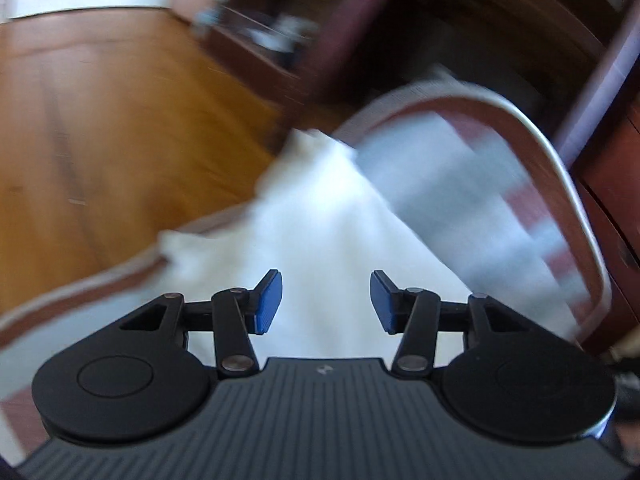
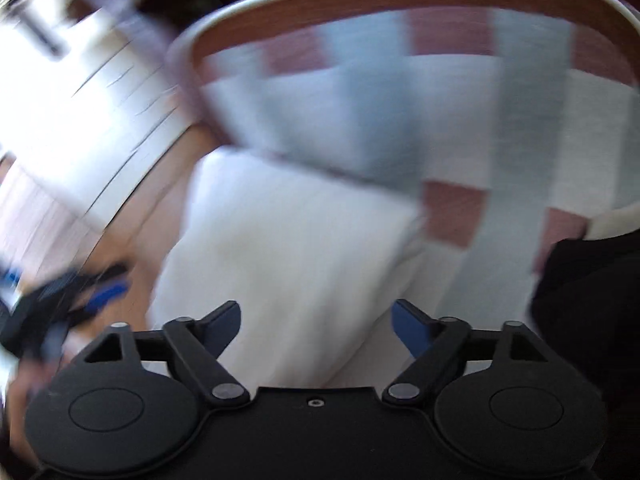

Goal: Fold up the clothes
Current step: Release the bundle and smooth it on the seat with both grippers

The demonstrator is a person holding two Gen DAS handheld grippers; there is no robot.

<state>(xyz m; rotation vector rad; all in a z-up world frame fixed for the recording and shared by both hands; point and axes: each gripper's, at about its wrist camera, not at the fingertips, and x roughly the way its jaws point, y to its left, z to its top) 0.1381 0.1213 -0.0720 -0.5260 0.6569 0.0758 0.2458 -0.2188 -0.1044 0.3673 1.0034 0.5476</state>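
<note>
A white garment (image 1: 320,216) lies on a table covered with a red, white and pale blue checked cloth (image 1: 452,184). Both views are motion-blurred. My left gripper (image 1: 326,302) is open and empty, just above the near part of the garment. In the right wrist view the garment (image 2: 288,236) lies as a flat, roughly rectangular white shape. My right gripper (image 2: 316,326) is open and empty above its near edge. The left gripper (image 2: 76,300) shows as a blurred black and blue shape at the left of the right wrist view.
The table has a curved wooden rim with a pale edge (image 1: 560,168). Wooden floor (image 1: 120,140) lies to the left and dark wooden furniture (image 1: 460,40) stands behind. A dark object (image 2: 592,300) sits at the right, on the checked cloth (image 2: 400,100).
</note>
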